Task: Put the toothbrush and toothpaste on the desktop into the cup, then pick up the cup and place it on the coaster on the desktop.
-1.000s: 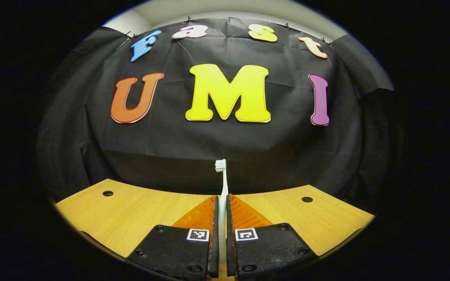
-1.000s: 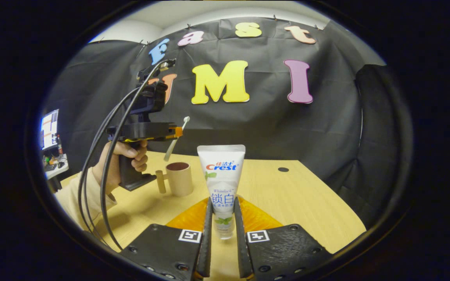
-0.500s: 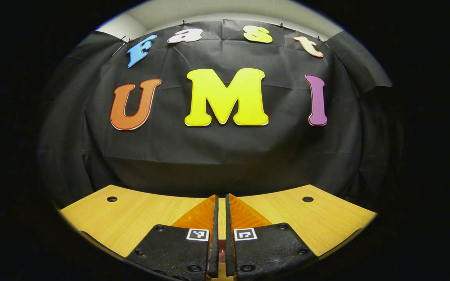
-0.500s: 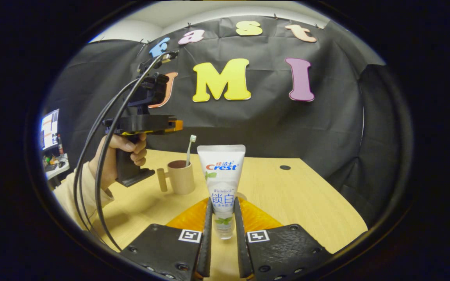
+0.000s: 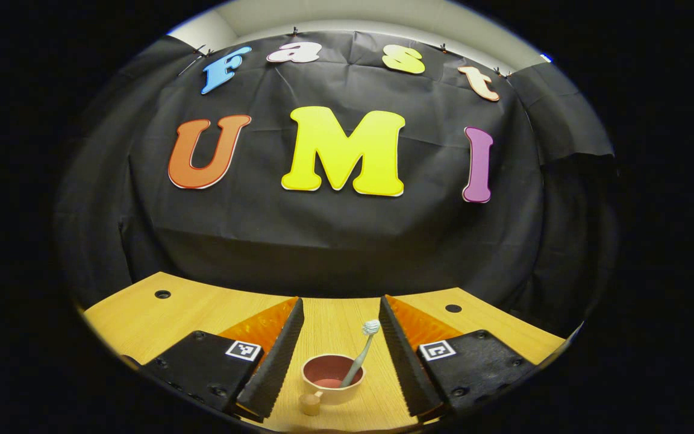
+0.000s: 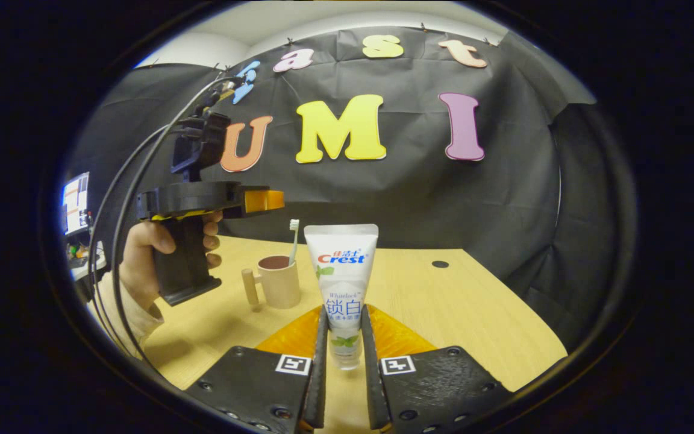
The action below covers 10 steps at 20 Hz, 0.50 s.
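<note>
Left gripper view: left tongs spread above toothbrush in cup (right tongs clenched on toothpaste).

Even overhead light, sharp focus, strong fisheye bending at edges, soft shadows on the desktop.

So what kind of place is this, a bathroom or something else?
Not a bathroom; it looks like a recording booth. A black cloth wall backs a bare wooden desktop, a hand holds a cabled left gripper, and a monitor glows on another desk behind.
</note>
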Tool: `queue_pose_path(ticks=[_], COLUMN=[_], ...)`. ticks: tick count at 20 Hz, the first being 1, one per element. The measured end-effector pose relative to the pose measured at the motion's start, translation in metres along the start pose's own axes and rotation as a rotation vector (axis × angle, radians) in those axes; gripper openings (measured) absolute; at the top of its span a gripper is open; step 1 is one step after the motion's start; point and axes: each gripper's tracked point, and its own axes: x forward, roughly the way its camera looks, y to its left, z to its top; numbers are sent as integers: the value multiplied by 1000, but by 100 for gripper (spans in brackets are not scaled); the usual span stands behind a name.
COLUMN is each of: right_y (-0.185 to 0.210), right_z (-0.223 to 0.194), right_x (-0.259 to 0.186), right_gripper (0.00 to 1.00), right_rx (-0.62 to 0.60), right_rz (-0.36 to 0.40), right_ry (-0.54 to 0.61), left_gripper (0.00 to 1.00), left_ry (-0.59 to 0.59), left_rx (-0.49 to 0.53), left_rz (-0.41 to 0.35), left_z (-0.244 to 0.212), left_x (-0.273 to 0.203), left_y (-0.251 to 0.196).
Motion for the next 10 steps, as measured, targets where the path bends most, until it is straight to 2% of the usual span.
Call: queue_pose_path(ticks=[1,3,6,10], right_y=[3,12,35,62], right_z=[6,20,48,90], right_x=[3,12,26,48], right_gripper=[28,28,28,27], right_rx=[-8,-30,-55,8], right_rz=[3,9,45,94], right_ry=[-13,-37,-57,-60], left_gripper=[85,92,96,98], left_ry=[-14,-6,17,-21], left_rx=[20,64,117,150], left_rz=[-32,-43,-18,37], left_z=[1,-4,-13,-9], left_x=[-6,-20,-48,-80], left_y=[-5,-4,5,27])
